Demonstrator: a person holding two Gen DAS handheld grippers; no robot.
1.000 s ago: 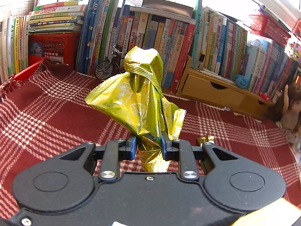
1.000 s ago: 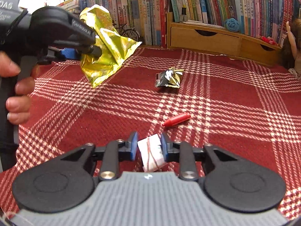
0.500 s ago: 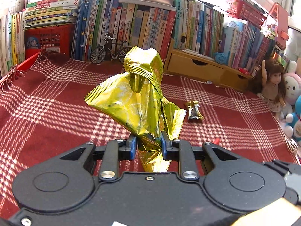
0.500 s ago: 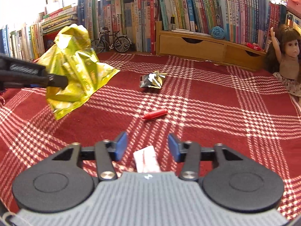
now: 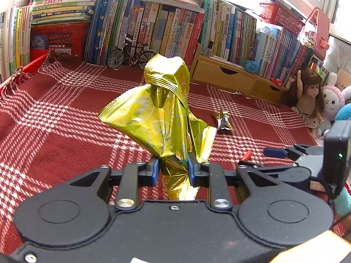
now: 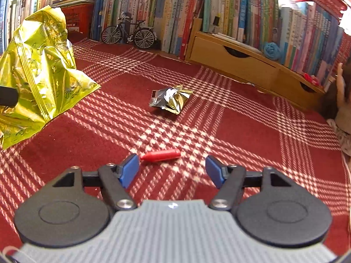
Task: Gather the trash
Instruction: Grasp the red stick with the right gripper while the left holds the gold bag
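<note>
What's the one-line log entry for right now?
left gripper: shut on gold bag | right gripper: open, just opened, empty | on cloth: red crayon, foil wrapper

We count one yellow foil bag (image 5: 158,122), one small crumpled wrapper (image 6: 171,98), one red crayon (image 6: 161,155), one model bicycle (image 6: 129,33) and one doll (image 5: 310,94).

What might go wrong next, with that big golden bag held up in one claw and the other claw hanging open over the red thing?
The yellow foil bag is pinched only at a crumpled lower corner by the left gripper; slick foil may slip out. The right gripper, whose jaws have just been opening with nothing between them, may roll the small red piece away on the plaid cloth. The crumpled silver wrapper lies farther off and could be missed.
</note>
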